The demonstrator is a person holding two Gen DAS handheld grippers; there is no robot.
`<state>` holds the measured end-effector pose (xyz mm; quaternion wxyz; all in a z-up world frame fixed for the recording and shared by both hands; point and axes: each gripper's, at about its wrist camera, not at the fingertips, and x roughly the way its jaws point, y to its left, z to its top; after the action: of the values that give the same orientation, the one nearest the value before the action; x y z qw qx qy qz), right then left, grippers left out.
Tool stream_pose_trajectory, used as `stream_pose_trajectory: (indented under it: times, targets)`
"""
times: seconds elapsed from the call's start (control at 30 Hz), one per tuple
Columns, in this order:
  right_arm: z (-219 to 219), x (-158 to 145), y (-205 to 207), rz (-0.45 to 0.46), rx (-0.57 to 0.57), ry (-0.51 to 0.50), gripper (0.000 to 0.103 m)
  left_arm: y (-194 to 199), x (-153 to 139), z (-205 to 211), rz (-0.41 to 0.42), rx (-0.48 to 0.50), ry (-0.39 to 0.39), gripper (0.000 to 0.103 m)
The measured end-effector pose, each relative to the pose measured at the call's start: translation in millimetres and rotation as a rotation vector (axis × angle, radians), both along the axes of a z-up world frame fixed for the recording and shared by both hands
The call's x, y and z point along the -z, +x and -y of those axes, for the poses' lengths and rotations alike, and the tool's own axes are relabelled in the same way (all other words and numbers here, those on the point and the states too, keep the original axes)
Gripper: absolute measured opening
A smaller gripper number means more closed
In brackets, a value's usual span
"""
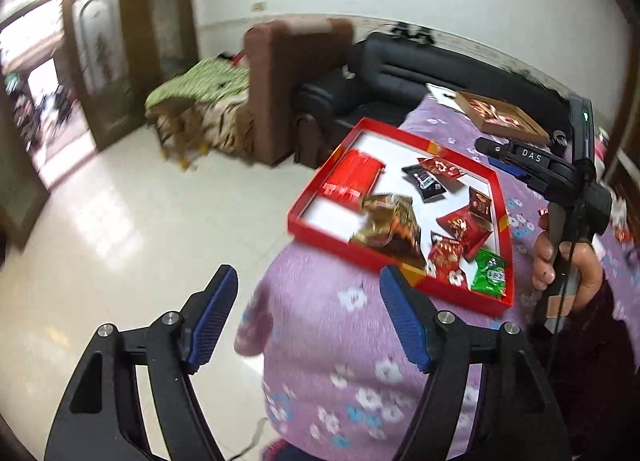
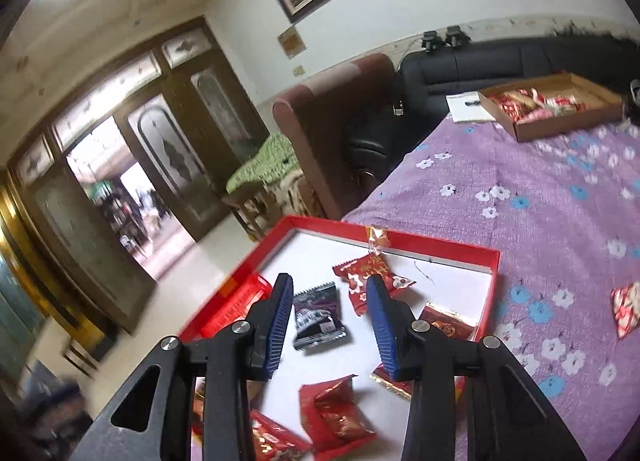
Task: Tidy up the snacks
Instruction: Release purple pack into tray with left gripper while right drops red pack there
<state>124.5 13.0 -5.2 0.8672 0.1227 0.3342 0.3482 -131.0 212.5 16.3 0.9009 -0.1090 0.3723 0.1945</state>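
While the snacks lie loose, the scene reads as follows:

Red tray (image 1: 505,221): it sits on the table near the table's edge, shallow, with a white bottom.
Snacks in the tray: a black packet (image 2: 318,317) lies near the middle; a red packet with white flowers (image 2: 370,275) is just beside it; a flat red pack (image 1: 354,177) lies at the side toward the floor; a gold crinkled bag (image 1: 390,223) is near the tray's near wall; a green packet (image 1: 490,273) lies in the corner closest to the person's hand; more red packets lie between them.
Loose snack: one red packet (image 2: 626,309) lies on the cloth, well apart from the tray.
Right gripper (image 2: 328,321): it hangs over the tray, the blue fingers apart, the black packet seen between them; whether they touch it I cannot tell.
Left gripper (image 1: 308,325): it is over the table edge, near the tray, fingers wide apart with nothing between them.
Right hand (image 1: 568,265): it holds the handle of the right tool, beside the tray.
Table cloth (image 2: 540,181): purple with white and blue flowers.
Brown box (image 2: 556,107): at the far end of the table, it holds more wrapped snacks.
Room: a black sofa (image 1: 400,73) and a brown armchair (image 1: 276,93) stand behind the table.
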Motion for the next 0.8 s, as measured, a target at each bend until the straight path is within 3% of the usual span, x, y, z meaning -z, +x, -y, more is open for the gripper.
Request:
stream_pose_trajectory:
  times: [0.13, 0.37, 0.6, 0.7, 0.8]
  targets:
    - [2.8, 2.2, 0.1, -0.031, 0.010, 0.003, 0.041, -25.2, -9.6, 12.0, 0.017, -0.045, 0.018, 0.074]
    - [12.5, -2.6, -9.1, 0.029, 0.055, 0.012, 0.041, -60.1, -21.1, 25.4, 0.070, -0.053, -0.013, 0.074]
    - [34.6, -18.0, -22.6, 0.102, 0.109, 0.022, 0.041, -72.6, -26.3, 45.8, 0.091, 0.009, 0.021, 0.074]
    - [59.7, -26.6, -37.5, 0.137, 0.136, 0.042, 0.054, -65.5, -25.6, 56.2, 0.083, 0.068, 0.033, 0.074]
    - [89.9, -30.4, -44.7, 0.183, 0.200, 0.039, 0.056, -58.9, -23.0, 67.0, 0.067, 0.126, 0.036, 0.074]
